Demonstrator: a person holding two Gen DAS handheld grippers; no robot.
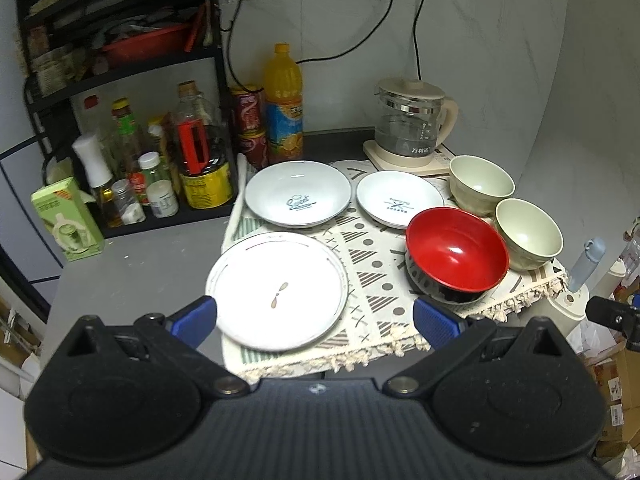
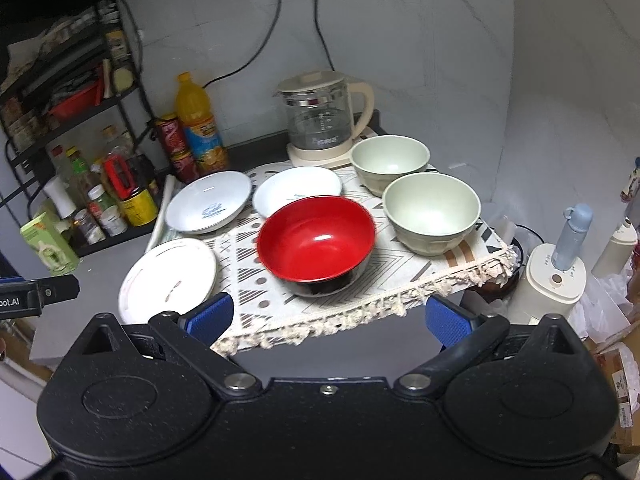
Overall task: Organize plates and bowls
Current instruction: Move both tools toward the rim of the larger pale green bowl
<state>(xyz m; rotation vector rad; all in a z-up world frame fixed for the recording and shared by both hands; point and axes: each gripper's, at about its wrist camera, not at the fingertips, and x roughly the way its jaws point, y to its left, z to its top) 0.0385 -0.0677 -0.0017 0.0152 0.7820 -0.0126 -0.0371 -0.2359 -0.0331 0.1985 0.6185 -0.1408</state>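
On a patterned cloth (image 1: 372, 276) lie a flat white plate (image 1: 276, 290) at the front left, a deep plate marked "Sweet" (image 1: 298, 192) behind it, and a smaller white plate (image 1: 400, 198) to its right. A red bowl (image 1: 456, 256) stands at the front right, with two pale green bowls (image 1: 480, 184) (image 1: 528, 232) beside it. My left gripper (image 1: 316, 322) is open and empty, just in front of the flat plate. My right gripper (image 2: 328, 320) is open and empty, in front of the red bowl (image 2: 316, 238), short of the cloth's fringe (image 2: 360, 312).
A glass kettle (image 1: 412, 124) stands behind the bowls. An orange juice bottle (image 1: 283, 104), red cans (image 1: 250, 124) and a black rack of bottles (image 1: 160, 160) stand at the back left. A green carton (image 1: 66, 220) is at the left. White appliances (image 2: 556, 280) stand off the right edge.
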